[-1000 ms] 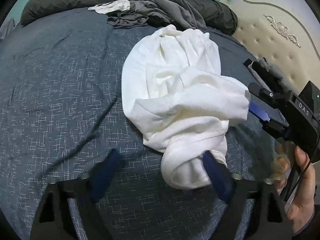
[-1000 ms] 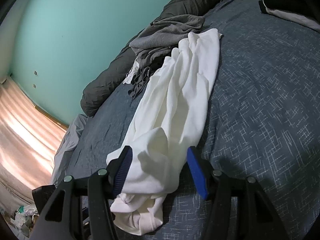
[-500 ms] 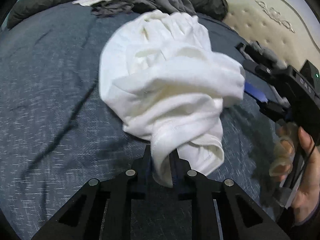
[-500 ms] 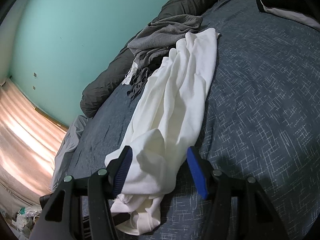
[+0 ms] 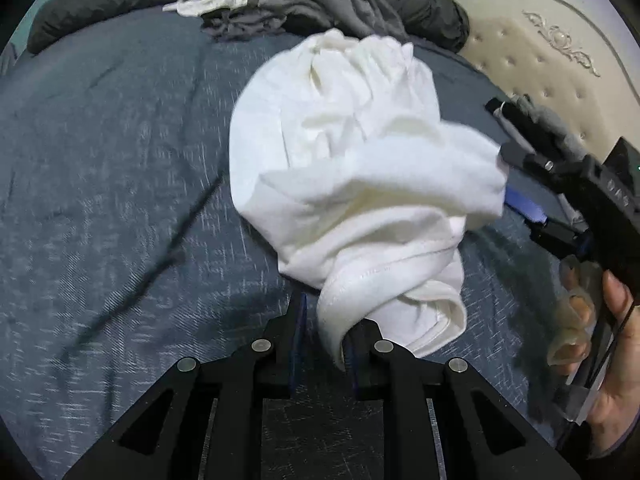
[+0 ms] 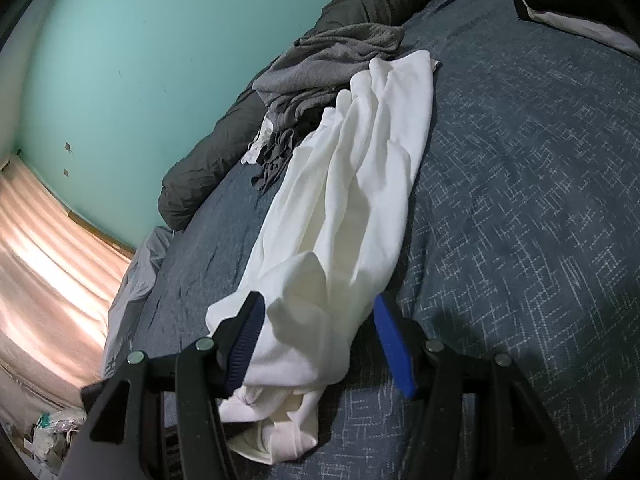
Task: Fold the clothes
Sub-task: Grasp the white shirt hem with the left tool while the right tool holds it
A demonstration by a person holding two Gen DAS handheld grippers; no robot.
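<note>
A crumpled white garment (image 5: 352, 160) lies stretched along the blue bed cover (image 5: 120, 160). My left gripper (image 5: 326, 320) is at its near end. Its jaws are closing, and a rolled hem of the white garment is pinched between the pads. In the right wrist view the same garment (image 6: 360, 168) runs away from me. My right gripper (image 6: 320, 332) stands open astride its near end, with the blue pads (image 6: 394, 344) apart on either side of the cloth. A person's hand (image 5: 600, 340) holds the right gripper at the right edge of the left wrist view.
A heap of grey clothes (image 6: 328, 60) and a dark rolled duvet (image 5: 100, 0) lie along the far edge by the teal wall (image 6: 140, 60). A folded stack (image 6: 568, 12) sits near the cream headboard (image 5: 540, 60). Bare bed cover (image 6: 520, 200) spreads to the right of the garment.
The left jaws went from wide apart beside the garment's end to nearly together on its hem. The right gripper and its end of the cloth stayed where they were.
</note>
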